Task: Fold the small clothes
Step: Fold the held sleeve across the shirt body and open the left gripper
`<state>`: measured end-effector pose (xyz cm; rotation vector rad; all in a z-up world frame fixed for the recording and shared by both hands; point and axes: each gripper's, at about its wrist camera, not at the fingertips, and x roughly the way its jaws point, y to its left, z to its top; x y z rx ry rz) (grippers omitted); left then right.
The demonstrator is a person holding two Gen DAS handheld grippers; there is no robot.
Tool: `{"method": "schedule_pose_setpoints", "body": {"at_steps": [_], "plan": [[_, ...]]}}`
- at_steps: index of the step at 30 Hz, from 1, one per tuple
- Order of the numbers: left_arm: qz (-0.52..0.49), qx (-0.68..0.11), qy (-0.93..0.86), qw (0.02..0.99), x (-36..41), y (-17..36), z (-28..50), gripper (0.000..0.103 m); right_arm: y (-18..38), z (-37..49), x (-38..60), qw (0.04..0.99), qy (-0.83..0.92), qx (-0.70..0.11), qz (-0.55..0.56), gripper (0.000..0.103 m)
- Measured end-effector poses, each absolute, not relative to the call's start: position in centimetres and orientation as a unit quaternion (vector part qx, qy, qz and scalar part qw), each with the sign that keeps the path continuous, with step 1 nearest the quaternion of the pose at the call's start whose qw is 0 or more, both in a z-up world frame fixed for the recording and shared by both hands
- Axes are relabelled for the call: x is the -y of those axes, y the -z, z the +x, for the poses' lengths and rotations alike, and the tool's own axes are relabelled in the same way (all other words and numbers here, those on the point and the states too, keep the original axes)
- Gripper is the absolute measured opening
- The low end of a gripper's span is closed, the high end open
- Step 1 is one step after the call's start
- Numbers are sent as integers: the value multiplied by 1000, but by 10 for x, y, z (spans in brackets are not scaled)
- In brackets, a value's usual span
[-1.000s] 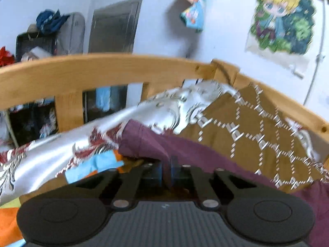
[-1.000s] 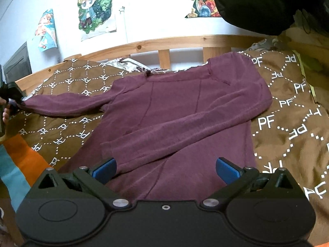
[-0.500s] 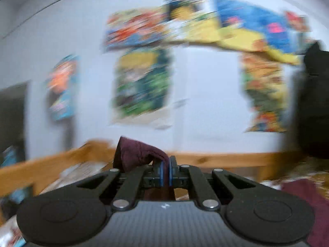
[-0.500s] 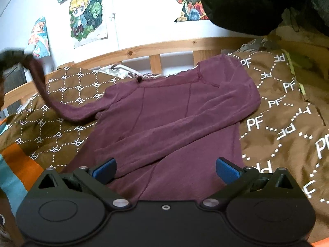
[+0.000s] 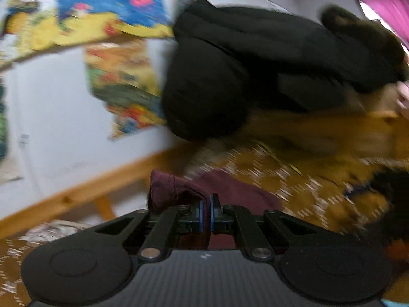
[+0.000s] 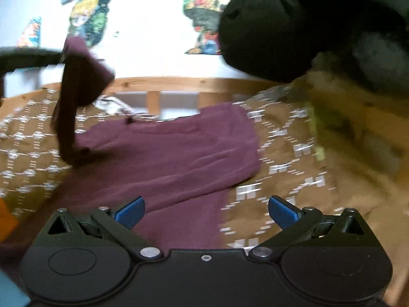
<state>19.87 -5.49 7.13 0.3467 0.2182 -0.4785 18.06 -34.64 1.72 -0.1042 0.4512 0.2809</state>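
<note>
Sweater (image 6: 179,151): solid maroon, no print. Bedspread (image 6: 288,138): mustard brown with a white dashed lattice pattern. Bed frame (image 6: 153,83): light natural wood. Right gripper (image 6: 205,211): black body, blue pads (image 6: 282,213). Left gripper (image 5: 205,212): black, blue pads. Wall (image 6: 148,38): white, carrying multicoloured posters (image 6: 88,20). Bundle (image 6: 294,25), far right: black.
</note>
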Motion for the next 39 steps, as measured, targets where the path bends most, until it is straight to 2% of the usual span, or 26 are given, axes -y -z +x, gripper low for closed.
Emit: {"method": "schedule_pose_setpoints", "body": {"at_steps": [10,16,18,19,20,21,22,23,29,34,39], "plan": [[178,-203,278,922,89,-2,188,5,-22,197,391,973,-85,-215,-16,102],[164,-250,281,912,95,20,178,9,-19,198,388,971,-89,-221,-8,102],[154,-263,280,910,94,25,178,15,-18,197,386,970,-94,-223,-12,102],[148,-270,279,910,94,27,176,25,-18,196,384,970,-97,-224,-13,102],[142,-278,278,909,93,26,173,40,-17,196,383,969,-100,-225,-15,102],[136,-285,280,906,92,27,173,48,-16,197,382,968,-103,-227,-16,102],[131,-290,286,904,90,26,171,60,-15,197,380,967,-107,-229,-17,102],[129,-293,293,901,89,26,168,67,-14,197,379,966,-111,-232,-18,102],[135,-296,307,895,78,22,151,85,-9,196,370,960,-126,-248,-17,102],[98,-312,243,913,49,14,155,88,-5,196,362,945,-186,-268,23,102],[73,-305,133,940,9,10,169,99,9,196,336,929,-211,-302,33,89]]}}
